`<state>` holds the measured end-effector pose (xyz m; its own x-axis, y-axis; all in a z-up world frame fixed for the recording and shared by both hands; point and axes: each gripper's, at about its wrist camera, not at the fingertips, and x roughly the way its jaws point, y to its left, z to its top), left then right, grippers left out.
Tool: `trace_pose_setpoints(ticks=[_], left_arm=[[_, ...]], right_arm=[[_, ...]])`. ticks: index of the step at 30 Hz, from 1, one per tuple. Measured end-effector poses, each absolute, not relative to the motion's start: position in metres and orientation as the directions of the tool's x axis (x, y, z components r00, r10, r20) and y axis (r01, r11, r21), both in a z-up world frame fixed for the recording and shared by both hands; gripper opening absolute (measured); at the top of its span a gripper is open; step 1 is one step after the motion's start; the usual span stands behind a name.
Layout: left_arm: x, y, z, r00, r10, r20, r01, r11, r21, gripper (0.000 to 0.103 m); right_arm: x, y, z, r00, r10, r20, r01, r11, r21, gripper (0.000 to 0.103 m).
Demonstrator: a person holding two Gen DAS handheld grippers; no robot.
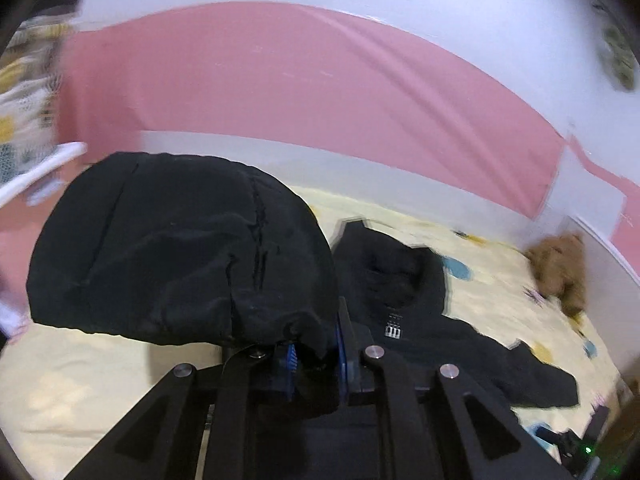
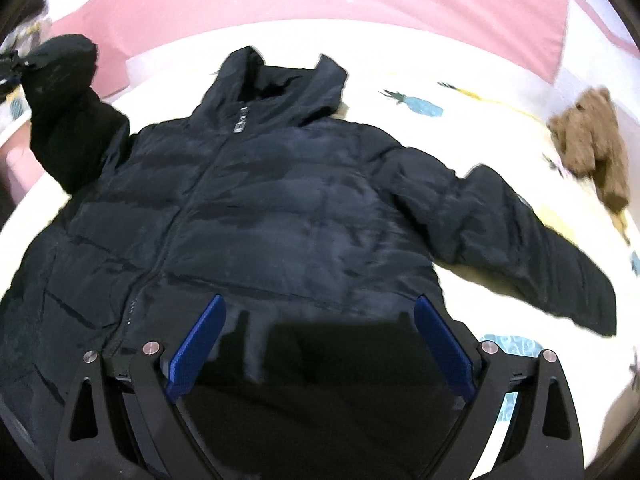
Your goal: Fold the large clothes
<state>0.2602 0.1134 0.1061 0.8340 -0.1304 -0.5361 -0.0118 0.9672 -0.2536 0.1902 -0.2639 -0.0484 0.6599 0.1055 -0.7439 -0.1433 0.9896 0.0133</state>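
A black hooded puffer jacket [image 2: 280, 208] lies front-up on a cream patterned bedsheet [image 2: 460, 80], hood toward the far side. Its right sleeve [image 2: 540, 248] is spread out to the right. My left gripper [image 1: 316, 360] is shut on the cuff of the left sleeve [image 1: 180, 248] and holds it lifted above the bed; the lifted sleeve also shows at the upper left of the right wrist view [image 2: 68, 104]. My right gripper [image 2: 318, 320] is open, its blue pads [image 2: 200, 340] hovering over the jacket's lower hem.
A brown plush toy [image 2: 592, 144] lies on the bed at the right, beyond the right sleeve. A pink and white wall [image 1: 280, 80] runs behind the bed. Patterned fabric [image 1: 24, 112] hangs at the far left.
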Motion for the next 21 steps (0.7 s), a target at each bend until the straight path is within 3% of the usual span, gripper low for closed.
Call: trace_pose_setpoints(ticks=[10,13,15,18,21], left_arm=[[0.333,-0.001,0.013,0.666,-0.341,-0.663,0.169,0.935,-0.31,0.02],[0.347,-0.022,-0.018,0.617,-0.381,-0.688,0.185,0.921,-0.344,0.033],[0.344,-0.039,-0.032,0.604,-0.411,-0.683,0.207,0.908,-0.364,0.056],[0.332,-0.047,-0.041,0.578,-0.48,-0.66,0.249,0.874,-0.418,0.071],[0.331,-0.057,-0.039,0.553,-0.522,-0.649,0.284,0.851,-0.442,0.073]], right_arm=[[0.192,-0.304,-0.061,0.654,0.15,-0.741,-0.094,0.989,0.117,0.095],[0.193,-0.313,-0.066,0.656,0.155,-0.738,-0.079,0.987,0.137,0.095],[0.194,-0.319,-0.069,0.658,0.156,-0.737,-0.067,0.986,0.15,0.095],[0.195,-0.326,-0.07,0.663,0.154,-0.733,-0.052,0.986,0.159,0.095],[0.195,-0.327,-0.064,0.676,0.148,-0.722,-0.05,0.987,0.156,0.095]])
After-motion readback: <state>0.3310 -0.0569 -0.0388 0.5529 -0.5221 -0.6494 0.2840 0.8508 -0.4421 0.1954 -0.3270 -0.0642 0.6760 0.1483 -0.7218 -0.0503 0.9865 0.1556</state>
